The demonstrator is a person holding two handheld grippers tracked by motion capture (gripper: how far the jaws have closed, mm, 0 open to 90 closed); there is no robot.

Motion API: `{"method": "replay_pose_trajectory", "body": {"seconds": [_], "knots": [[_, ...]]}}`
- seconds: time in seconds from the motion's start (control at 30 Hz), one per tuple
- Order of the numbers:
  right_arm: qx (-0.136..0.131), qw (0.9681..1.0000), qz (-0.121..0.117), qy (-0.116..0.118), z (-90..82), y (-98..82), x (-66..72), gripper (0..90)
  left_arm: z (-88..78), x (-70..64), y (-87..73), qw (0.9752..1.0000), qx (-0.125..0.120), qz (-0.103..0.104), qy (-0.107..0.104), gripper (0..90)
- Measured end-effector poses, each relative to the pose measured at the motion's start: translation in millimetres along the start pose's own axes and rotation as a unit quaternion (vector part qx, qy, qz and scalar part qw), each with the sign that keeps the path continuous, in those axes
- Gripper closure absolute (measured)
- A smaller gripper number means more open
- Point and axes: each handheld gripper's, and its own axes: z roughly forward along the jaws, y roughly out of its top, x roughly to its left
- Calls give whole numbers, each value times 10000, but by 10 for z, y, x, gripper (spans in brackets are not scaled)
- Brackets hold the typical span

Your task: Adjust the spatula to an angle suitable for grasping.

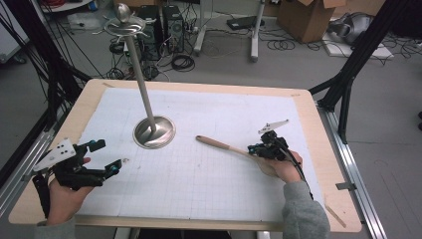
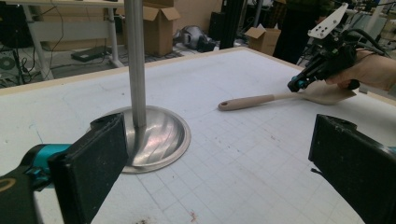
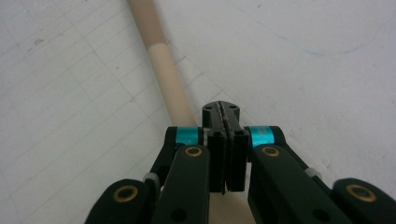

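A beige spatula (image 1: 219, 144) lies on the white grid mat (image 1: 209, 184), its handle pointing toward a metal stand (image 1: 154, 132) with a round base and a tall pole. My right gripper (image 1: 252, 149) is shut, pads pressed together, right above the spatula's neck; in the right gripper view the handle (image 3: 163, 70) runs off beside and under the closed tips (image 3: 223, 109). My left gripper (image 1: 107, 156) is held open at the table's left front with nothing between its pads. In the left gripper view it (image 2: 219, 163) faces the stand's base (image 2: 163, 140), the spatula (image 2: 252, 101) and the right gripper (image 2: 295, 85).
The stand's top (image 1: 124, 22) carries a ring of hooks high above the far table edge. Beyond the wooden table (image 1: 318, 114) are cables, a cardboard box (image 1: 308, 17) and black frame posts (image 1: 348, 74) at the right. Bare mat stretches between the two hands.
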Motion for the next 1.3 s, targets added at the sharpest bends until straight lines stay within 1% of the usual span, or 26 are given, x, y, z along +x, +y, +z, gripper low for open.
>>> {"method": "replay_pose_trajectory", "body": {"seconds": [0.07,0.27,0.33,0.37,0.43,0.53,0.57,0.63,0.7,0.77,0.83,0.97,1.0,1.2,1.23,1.3], "knots": [[-14,10000,65,19,-7,-8,-13,900,3,5,-6,10000,18,-21,9,52],[-20,9997,221,32,-32,-13,19,900,12,3,-5,10000,4,-8,17,52],[8,9997,246,56,-42,-15,30,900,2,0,0,9999,-73,51,135,52],[20,9997,249,57,-44,-18,36,900,-3,1,3,9998,-105,45,153,51],[51,9997,245,72,-51,-26,51,900,-12,9,7,9999,-108,20,108,52],[59,9996,267,95,-61,-44,70,900,-17,14,6,9999,-94,10,124,52],[100,9995,273,121,-66,-46,79,900,-17,15,7,9999,-86,21,121,52],[148,9995,249,108,-72,-50,107,900,-13,13,6,9999,-82,17,108,52],[143,9997,168,104,-81,-54,134,900,-7,12,6,9999,-76,16,105,52],[163,9996,185,119,-95,-66,165,900,-1,10,4,9999,-79,6,106,52],[186,9994,260,166,-112,-84,188,900,3,11,4,9999,-59,23,92,52],[204,9993,235,188,-132,-115,249,900,14,4,3,9999,-46,21,88,52],[195,9994,195,188,-138,-125,261,900,17,2,4,9999,-47,24,86,52],[216,9993,156,272,-170,-193,361,900,18,0,6,9999,-44,31,91,52],[238,9992,154,275,-176,-200,379,900,18,0,6,9999,-43,29,91,51],[196,9995,71,220,-187,-225,426,900,20,2,5,9999,-38,29,92,52]]}}
